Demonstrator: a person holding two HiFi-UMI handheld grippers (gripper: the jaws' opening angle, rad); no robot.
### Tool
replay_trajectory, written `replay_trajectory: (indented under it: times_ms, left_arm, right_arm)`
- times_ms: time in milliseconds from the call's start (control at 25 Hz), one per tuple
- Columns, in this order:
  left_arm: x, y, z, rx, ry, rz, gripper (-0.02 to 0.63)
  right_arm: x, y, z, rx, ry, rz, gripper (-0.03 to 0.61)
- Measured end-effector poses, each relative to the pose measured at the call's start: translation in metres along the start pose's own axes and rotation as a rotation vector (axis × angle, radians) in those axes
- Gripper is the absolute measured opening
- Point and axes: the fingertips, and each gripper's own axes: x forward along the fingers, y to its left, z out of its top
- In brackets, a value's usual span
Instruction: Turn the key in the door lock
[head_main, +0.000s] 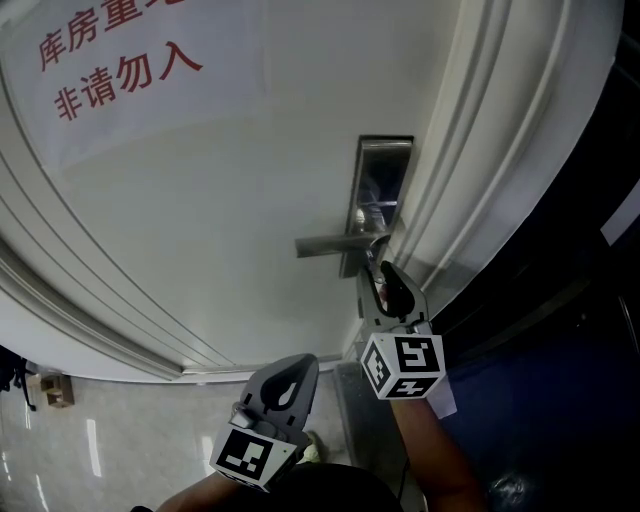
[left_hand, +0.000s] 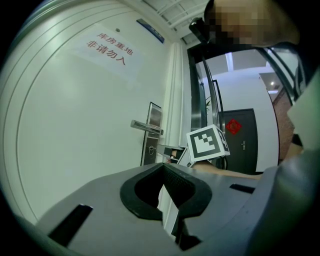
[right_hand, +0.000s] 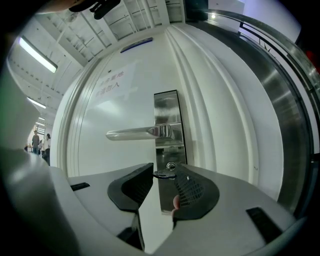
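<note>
A steel lock plate (head_main: 385, 185) on a white door (head_main: 200, 200) carries a horizontal lever handle (head_main: 330, 243). In the right gripper view a keyhole cylinder (right_hand: 171, 165) sits below the handle (right_hand: 135, 133), and a dark key (right_hand: 162, 173) sticks out of it, its head lying flat. My right gripper (right_hand: 164, 175) is shut on that key head, and something pinkish shows lower between the jaws. From the head view the right gripper (head_main: 383, 270) is pressed up under the handle. My left gripper (head_main: 298, 365) hangs lower, clear of the door, shut on nothing (left_hand: 162, 167).
A paper sign with red characters (head_main: 110, 65) is stuck on the door's upper left. The moulded door frame (head_main: 480, 170) runs along the right of the lock. Pale floor tiles (head_main: 90, 430) and a small box (head_main: 55, 390) lie below. A dark door (left_hand: 240, 135) stands down the corridor.
</note>
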Motion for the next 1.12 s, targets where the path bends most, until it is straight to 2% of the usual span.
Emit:
replay_trajectory:
  times_ms: [480, 680, 1120]
  left_arm:
    - [0.003, 0.008, -0.001, -0.003, 0.003, 0.010, 0.002]
    - [0.006, 0.010, -0.002, -0.009, 0.006, 0.012, 0.002]
    - [0.009, 0.011, -0.002, -0.015, 0.004, 0.010, 0.002]
  right_arm:
    - [0.010, -0.006, -0.005, 0.013, 0.004, -0.006, 0.138]
    - [0.015, -0.004, 0.001, -0.028, -0.011, -0.006, 0.138]
    - [0.015, -0.003, -0.012, -0.023, 0.034, -0.013, 0.138]
